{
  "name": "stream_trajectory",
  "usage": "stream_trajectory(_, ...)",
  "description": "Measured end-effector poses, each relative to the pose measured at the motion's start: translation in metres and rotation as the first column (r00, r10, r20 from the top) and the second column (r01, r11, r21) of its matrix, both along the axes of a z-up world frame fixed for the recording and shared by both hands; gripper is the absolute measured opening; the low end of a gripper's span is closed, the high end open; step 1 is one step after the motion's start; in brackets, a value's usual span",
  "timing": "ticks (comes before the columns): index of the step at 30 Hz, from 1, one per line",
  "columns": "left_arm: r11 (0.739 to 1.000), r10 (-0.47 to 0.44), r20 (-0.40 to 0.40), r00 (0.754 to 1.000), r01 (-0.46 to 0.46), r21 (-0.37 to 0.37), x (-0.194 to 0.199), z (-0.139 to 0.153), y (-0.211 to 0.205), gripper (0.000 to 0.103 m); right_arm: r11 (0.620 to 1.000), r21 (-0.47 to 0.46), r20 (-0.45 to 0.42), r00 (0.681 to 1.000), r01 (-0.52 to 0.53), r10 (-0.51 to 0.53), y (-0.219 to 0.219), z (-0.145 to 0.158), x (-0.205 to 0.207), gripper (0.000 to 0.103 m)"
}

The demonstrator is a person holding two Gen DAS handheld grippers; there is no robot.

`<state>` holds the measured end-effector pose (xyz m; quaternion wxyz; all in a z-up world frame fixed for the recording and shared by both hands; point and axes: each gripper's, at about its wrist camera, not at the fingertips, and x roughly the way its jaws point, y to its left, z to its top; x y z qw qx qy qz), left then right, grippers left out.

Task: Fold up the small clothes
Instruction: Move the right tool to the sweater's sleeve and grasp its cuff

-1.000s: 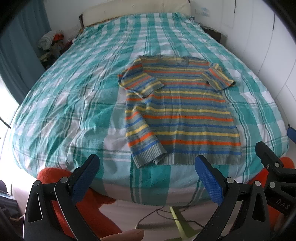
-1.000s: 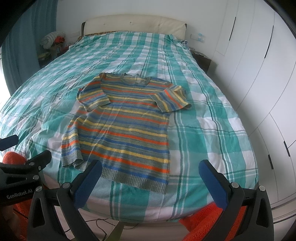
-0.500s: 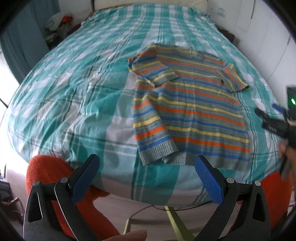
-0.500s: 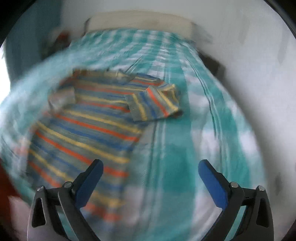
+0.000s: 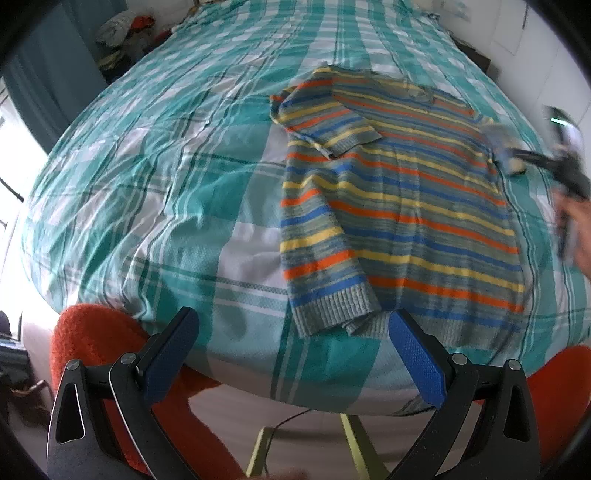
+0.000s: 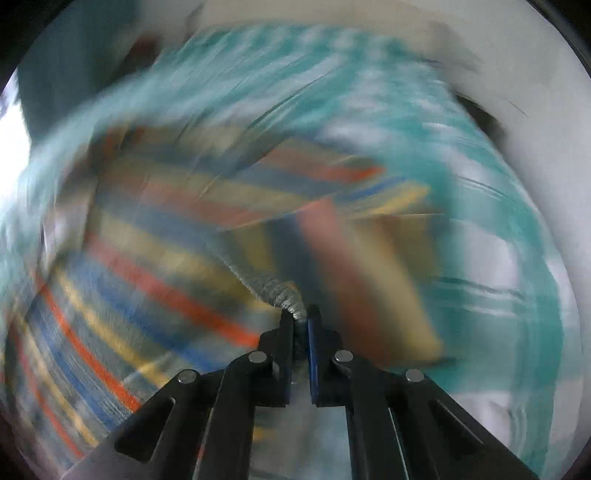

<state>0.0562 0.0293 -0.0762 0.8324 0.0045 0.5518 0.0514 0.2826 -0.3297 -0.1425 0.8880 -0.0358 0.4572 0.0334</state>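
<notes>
A small striped sweater [image 5: 399, 206] in grey, blue, yellow and orange lies flat on the bed, hem toward me, its left sleeve folded across the chest. My left gripper [image 5: 291, 354] is open and empty, hovering over the bed's near edge just short of the hem. In the right wrist view, which is heavily blurred, my right gripper [image 6: 301, 321] is shut on the ribbed cuff [image 6: 284, 295] of the sweater's right sleeve. The right gripper also shows blurred in the left wrist view [image 5: 517, 158] at the sweater's right side.
The bed has a teal and white plaid cover [image 5: 166, 166]. An orange fuzzy thing [image 5: 96, 339] sits below the bed's near edge. A pile of things [image 5: 125, 29] lies at the far left by a blue curtain. White cabinets stand on the right.
My right gripper has swung in to the sweater's right sleeve and shut on its cuff. My left gripper has moved closer to the hem and stays open.
</notes>
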Motion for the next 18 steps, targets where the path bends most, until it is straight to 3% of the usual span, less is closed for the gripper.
stream_trajectory(2,1.0,-0.004,-0.015,1.0,0.004,-0.015,0.002,-0.006,-0.001,0.102,0.987,0.066,0.05,0.987,0.149,-0.152,-0.056,0.02,-0.017,0.006)
stream_trajectory(3,1.0,-0.009,-0.024,1.0,0.008,-0.025,0.003,-0.008,-0.003,0.102,0.959,0.094,0.063,0.959,0.269,-0.275,-0.102,0.029,-0.031,0.006)
stream_trajectory(7,0.997,-0.069,-0.057,0.996,0.067,-0.045,0.004,-0.014,-0.022,0.102,0.867,0.121,-0.007,0.874,0.484,-0.486,-0.207,0.018,-0.063,0.006)
stream_trajectory(12,0.99,-0.14,-0.034,0.99,0.139,-0.024,-0.005,-0.004,-0.048,0.102,0.836,0.205,-0.116,0.861,0.509,-0.496,-0.224,-0.009,-0.063,0.005)
stream_trajectory(15,0.989,-0.149,-0.015,0.989,0.149,-0.011,-0.008,0.002,-0.05,0.102,0.769,0.253,-0.188,0.809,0.587,-0.556,-0.232,-0.031,-0.067,0.005)
stream_trajectory(18,0.99,-0.14,-0.017,0.99,0.14,-0.013,-0.008,0.004,-0.046,0.102,0.755,0.263,-0.195,0.799,0.601,-0.568,-0.236,-0.033,-0.068,0.005)
